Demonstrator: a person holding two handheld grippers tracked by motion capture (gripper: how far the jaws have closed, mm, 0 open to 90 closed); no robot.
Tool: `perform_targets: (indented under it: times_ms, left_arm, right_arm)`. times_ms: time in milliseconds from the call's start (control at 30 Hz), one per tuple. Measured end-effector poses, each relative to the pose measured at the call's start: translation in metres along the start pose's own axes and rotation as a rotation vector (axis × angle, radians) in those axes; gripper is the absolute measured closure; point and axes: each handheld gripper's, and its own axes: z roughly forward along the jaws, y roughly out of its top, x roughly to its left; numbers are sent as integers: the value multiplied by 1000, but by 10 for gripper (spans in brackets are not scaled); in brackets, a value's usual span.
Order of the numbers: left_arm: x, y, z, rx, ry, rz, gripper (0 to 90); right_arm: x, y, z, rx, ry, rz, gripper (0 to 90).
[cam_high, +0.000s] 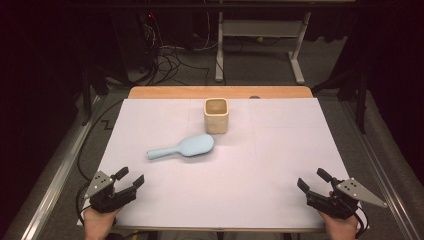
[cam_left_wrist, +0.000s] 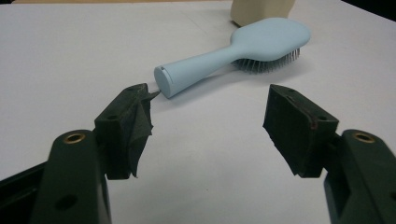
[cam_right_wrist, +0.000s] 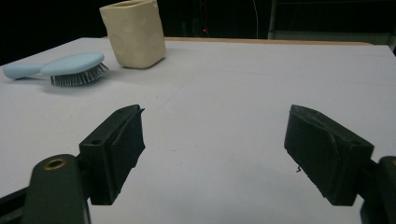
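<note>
A light blue hairbrush (cam_high: 182, 147) lies bristles down on the white table cover, its handle pointing left. Behind it stands a cream square cup (cam_high: 216, 115), upright and empty as far as I can see. My left gripper (cam_high: 130, 177) rests at the near left corner, open, with nothing between its jaws; the left gripper view has the hairbrush (cam_left_wrist: 238, 52) handle end just beyond its fingertips. At the near right corner my right gripper (cam_high: 311, 179) is open and empty. From there the cup (cam_right_wrist: 134, 32) and hairbrush (cam_right_wrist: 65, 65) sit far off to the left.
The white cover (cam_high: 280, 150) spreads over a wooden table whose far edge (cam_high: 220, 92) shows as a tan strip. Metal rails run along both sides. Cables and a white desk frame (cam_high: 260, 45) stand on the floor beyond.
</note>
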Motion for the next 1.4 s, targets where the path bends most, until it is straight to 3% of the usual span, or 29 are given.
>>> perform_targets:
  times_ms: [1200, 1400]
  left_arm:
    - [-2, 2, -2, -16, -8, -11, 317]
    - [-7, 5, -2, -8, 10, 34, 323]
  right_arm:
    - [1, 0, -6, -15, 7, 1, 201]
    - [1, 0, -6, -17, 13, 2, 202]
